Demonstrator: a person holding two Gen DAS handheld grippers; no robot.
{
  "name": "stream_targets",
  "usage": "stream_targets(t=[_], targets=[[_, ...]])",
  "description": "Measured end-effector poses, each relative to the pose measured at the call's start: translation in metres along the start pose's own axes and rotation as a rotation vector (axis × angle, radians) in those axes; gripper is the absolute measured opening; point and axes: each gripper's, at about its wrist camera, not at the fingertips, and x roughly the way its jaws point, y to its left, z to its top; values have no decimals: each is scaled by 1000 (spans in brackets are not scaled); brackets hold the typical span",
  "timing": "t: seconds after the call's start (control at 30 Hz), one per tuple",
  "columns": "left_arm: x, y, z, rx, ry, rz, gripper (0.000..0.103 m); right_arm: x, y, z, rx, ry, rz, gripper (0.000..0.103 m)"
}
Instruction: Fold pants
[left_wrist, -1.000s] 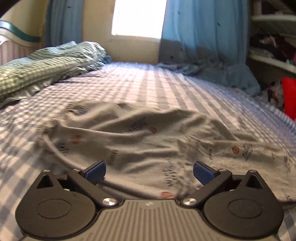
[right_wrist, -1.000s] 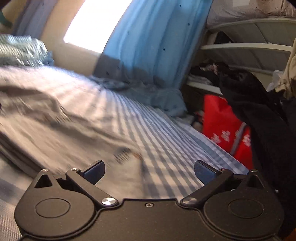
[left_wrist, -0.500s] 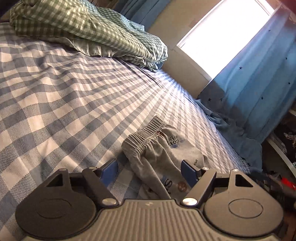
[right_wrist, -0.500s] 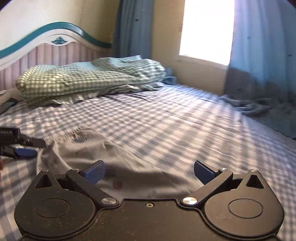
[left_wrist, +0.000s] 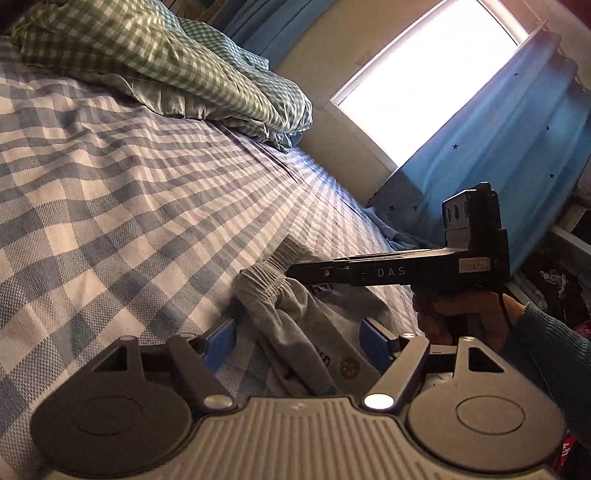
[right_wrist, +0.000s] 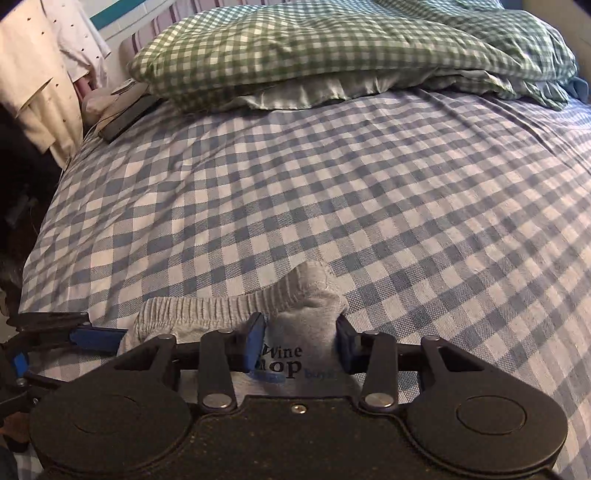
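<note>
The grey printed pants lie on the blue checked bed sheet, elastic waistband end toward the pillows. My left gripper is open, its blue pads either side of the waistband's left corner. My right gripper has its pads partly closed around a bunched-up peak of waistband fabric at the right corner of the pants. The right gripper also shows from the side in the left wrist view, held in a hand. The left gripper's blue fingertip shows at the lower left of the right wrist view.
Green checked pillows and a duvet lie at the head of the bed. A dark flat object rests near the bed's left edge. A window and a blue curtain stand beyond the bed. The checked sheet stretches ahead.
Both grippers have swung round to the waistband end of the pants. The right gripper has come in low and narrowed around the waistband corner; the left has settled over the other corner.
</note>
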Motion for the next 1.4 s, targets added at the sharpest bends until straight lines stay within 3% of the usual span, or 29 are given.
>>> stream_targets(t=[0.03, 0.07, 0.2, 0.3, 0.4, 0.6, 0.7, 0.93, 1.0, 1.07, 1.17, 1.23, 1.4], targets=[[1, 0, 1, -4, 1, 1, 80, -6, 0, -1, 0, -32, 11, 17], [2, 0, 2, -11, 0, 4, 83, -13, -3, -4, 10, -70, 28, 14], [11, -4, 17, -6, 25, 25, 95, -39, -8, -13, 12, -207, 65, 13], [28, 4, 31, -7, 72, -32, 99, -60, -16, -17, 23, -311, 124, 13], [39, 17, 41, -55, 55, -84, 99, -77, -18, -19, 8, -370, 156, 13], [59, 19, 45, -25, 87, -192, 100, -90, -22, -20, 1, -412, 168, 13], [66, 25, 47, -66, 102, -267, 100, -90, -21, -22, -6, -419, 170, 13], [74, 36, 48, -121, 106, -347, 99, -90, -20, -21, -12, -423, 175, 13], [74, 36, 47, -127, 110, -330, 90, -89, -19, -21, -14, -420, 170, 13], [76, 43, 46, -181, 129, -301, 58, -88, -19, -21, -11, -418, 158, 13], [78, 63, 45, -333, 134, -294, 27, -83, -19, -21, -11, -398, 120, 13], [75, 63, 44, -332, 115, -278, 21, -78, -18, -22, -11, -386, 108, 13], [52, 21, 39, -48, -1, -147, 18, -73, -15, -22, -13, -385, 50, 14]])
